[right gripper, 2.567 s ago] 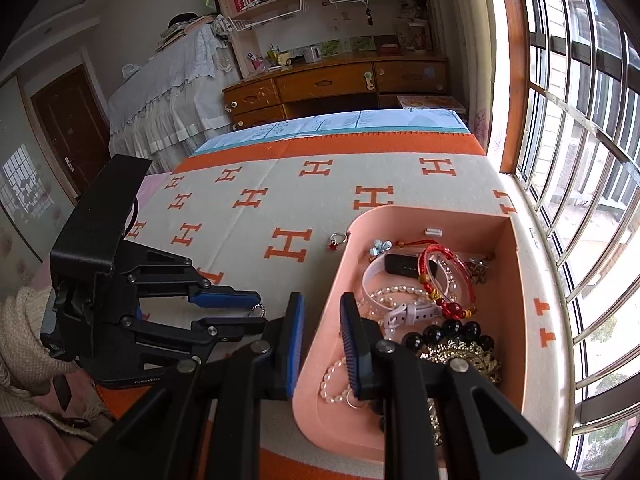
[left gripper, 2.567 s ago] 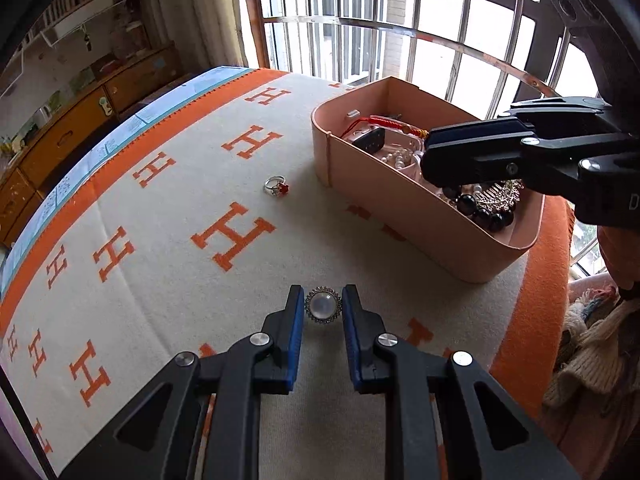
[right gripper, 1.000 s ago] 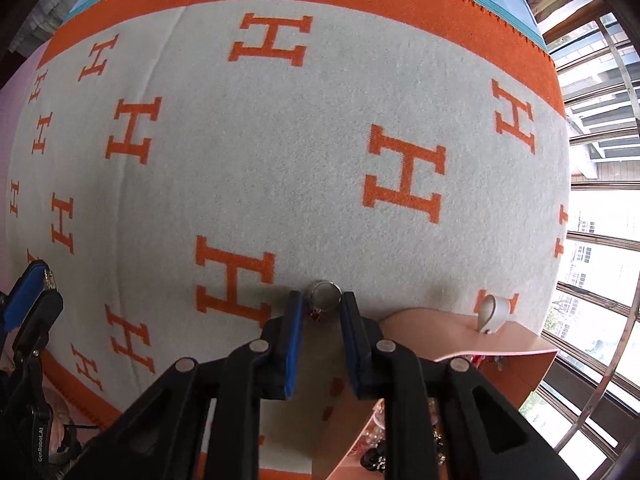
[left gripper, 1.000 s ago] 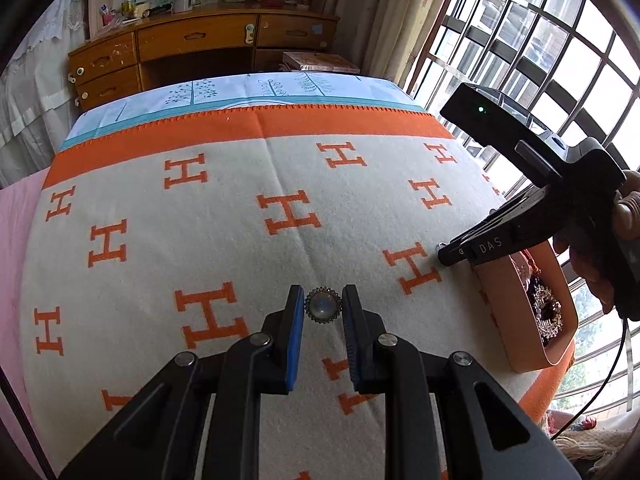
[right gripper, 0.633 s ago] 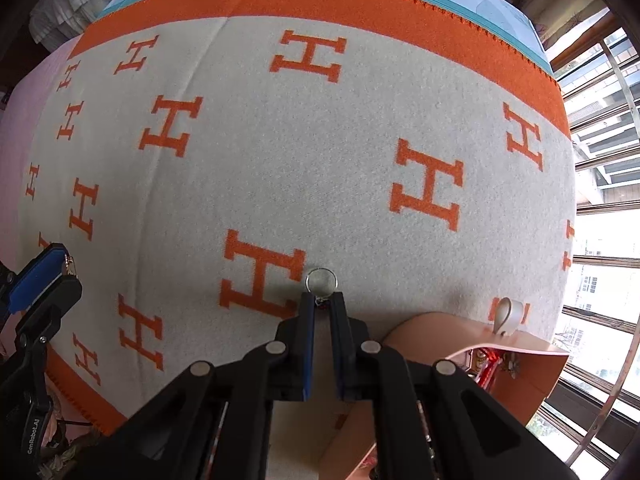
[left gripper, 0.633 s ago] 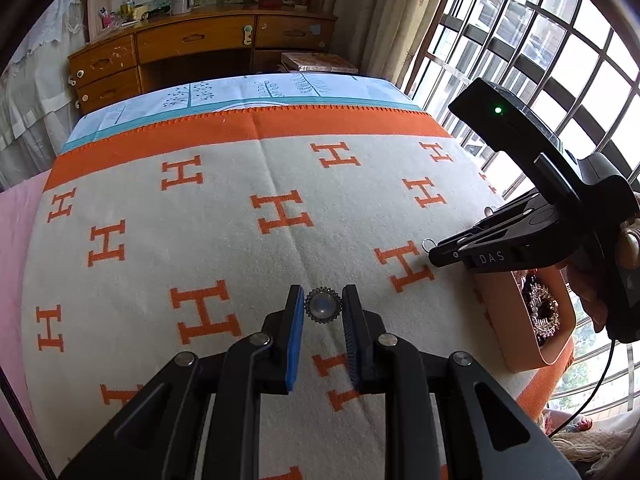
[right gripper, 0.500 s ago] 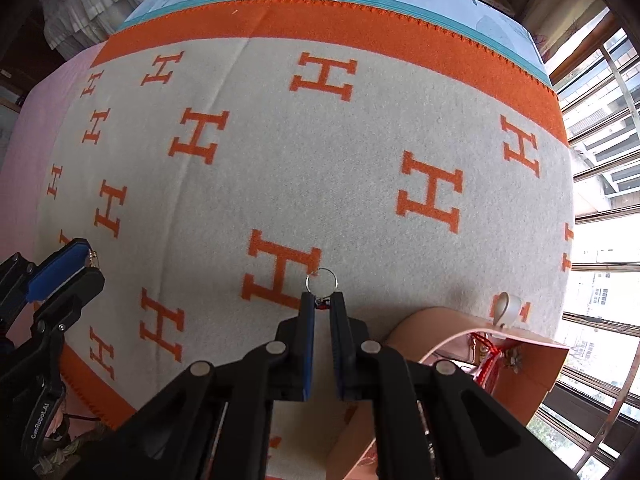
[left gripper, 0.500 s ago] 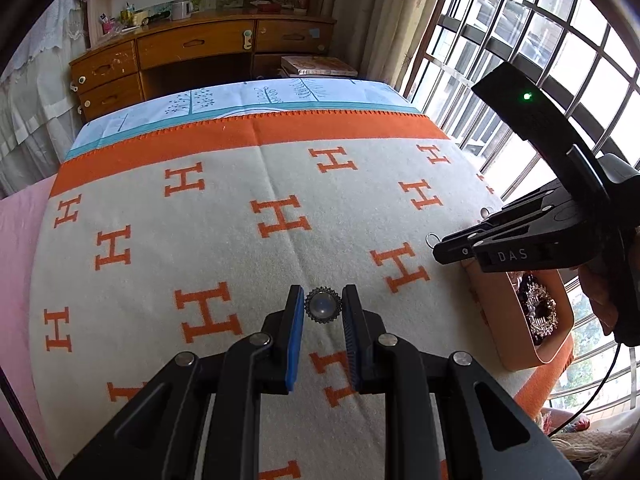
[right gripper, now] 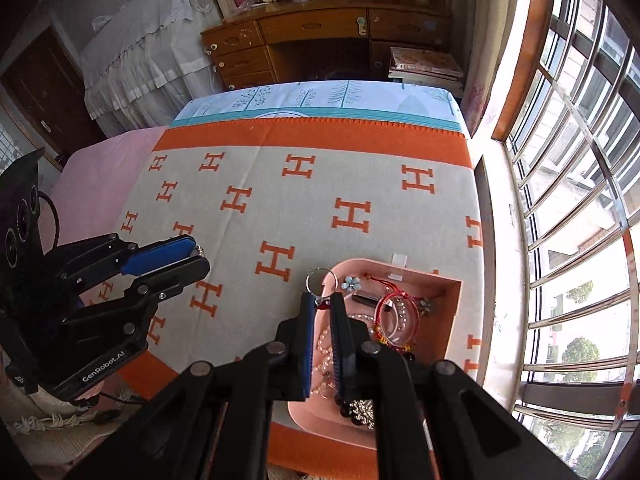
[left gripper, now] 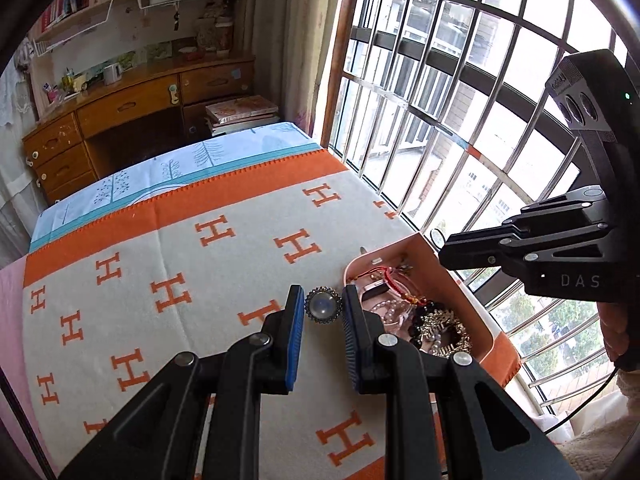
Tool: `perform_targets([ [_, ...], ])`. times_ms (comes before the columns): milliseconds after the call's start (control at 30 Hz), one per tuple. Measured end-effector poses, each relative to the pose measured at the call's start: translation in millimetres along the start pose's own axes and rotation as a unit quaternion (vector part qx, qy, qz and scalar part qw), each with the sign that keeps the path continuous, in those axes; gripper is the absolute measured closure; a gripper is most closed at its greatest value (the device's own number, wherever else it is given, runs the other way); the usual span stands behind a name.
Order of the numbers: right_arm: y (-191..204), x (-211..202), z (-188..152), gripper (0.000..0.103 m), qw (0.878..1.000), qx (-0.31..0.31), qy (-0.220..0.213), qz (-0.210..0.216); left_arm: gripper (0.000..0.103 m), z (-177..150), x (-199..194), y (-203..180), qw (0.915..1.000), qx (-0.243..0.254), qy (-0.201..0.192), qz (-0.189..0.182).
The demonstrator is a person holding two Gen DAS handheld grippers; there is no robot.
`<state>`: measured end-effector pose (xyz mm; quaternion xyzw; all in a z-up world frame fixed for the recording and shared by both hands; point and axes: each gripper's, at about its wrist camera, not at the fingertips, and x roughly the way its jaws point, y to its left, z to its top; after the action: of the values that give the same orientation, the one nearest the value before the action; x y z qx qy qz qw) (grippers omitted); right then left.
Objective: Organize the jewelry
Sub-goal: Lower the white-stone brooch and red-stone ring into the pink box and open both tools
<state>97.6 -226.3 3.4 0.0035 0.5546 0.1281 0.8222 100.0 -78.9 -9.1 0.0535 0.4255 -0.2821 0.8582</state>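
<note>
"DAS" on right hand-held gripper (left gripper: 440, 246); "GenRobot.AI" on left hand-held gripper (right gripper: 198, 258).

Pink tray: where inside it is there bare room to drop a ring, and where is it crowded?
The pink tray shows bare floor only in its far right corner. Its middle and near end are crowded: red bracelet, pearl strands, dark beads.

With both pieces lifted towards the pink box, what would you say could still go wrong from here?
1. The right gripper pinches the thin ring only at its lower edge, so it may twist free before clearing the pink box rim.
2. The left gripper holds the round brooch by its rim, over the blanket beside the box; a slip lands it outside.
3. The box is already crowded, so drops could tangle with the bracelets.
</note>
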Motion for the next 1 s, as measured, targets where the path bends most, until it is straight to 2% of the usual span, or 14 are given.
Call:
perform_targets([
  [133, -28.3, 1.8, -17.6, 0.095, 1.0, 0.02, -0.009, -0.004, 0.086, 11.6, 17.7, -35.9, 0.9996, 0.026, 0.01, -0.008],
  [300, -55.5, 8.4, -38.7, 0.095, 0.999, 0.04, -0.008, 0.0, 0.086, 16.1, 43.1, -62.2, 0.9985, 0.041, 0.036, -0.002],
  [500, -81.8, 25.1, -47.4, 0.095, 0.998, 0.058, -0.001, 0.012, 0.086, 17.9, 73.6, -69.3, 0.9969, 0.037, 0.069, 0.014],
  [633, -86.0, 38.4, -44.2, 0.095, 0.998, 0.055, 0.003, 0.026, 0.086, 17.3, 89.9, -72.5, 0.9952, 0.036, 0.087, 0.024],
  [700, -86.1, 44.3, -40.9, 0.095, 0.998, 0.051, 0.008, 0.026, 0.08, 16.6, 93.3, -74.5, 0.9948, 0.036, 0.09, 0.03],
  [767, -85.8, 49.0, -37.1, 0.095, 0.999, 0.047, 0.011, 0.017, 0.057, 17.1, 94.3, -73.9, 0.995, 0.031, 0.087, 0.037],
  [833, -88.0, 50.3, -33.8, 0.092, 0.998, 0.05, 0.007, 0.026, 0.043, 17.8, 91.6, -71.3, 0.9956, 0.025, 0.079, 0.044],
  [900, -90.5, 48.8, -31.6, 0.087, 0.998, 0.055, -0.001, 0.035, 0.039, 19.2, 87.5, -68.5, 0.9958, 0.021, 0.074, 0.051],
  [1000, -92.5, 42.7, -29.2, 0.086, 0.997, 0.06, -0.017, 0.041, 0.024, 20.8, 79.0, -63.9, 0.9956, 0.013, 0.066, 0.065],
])
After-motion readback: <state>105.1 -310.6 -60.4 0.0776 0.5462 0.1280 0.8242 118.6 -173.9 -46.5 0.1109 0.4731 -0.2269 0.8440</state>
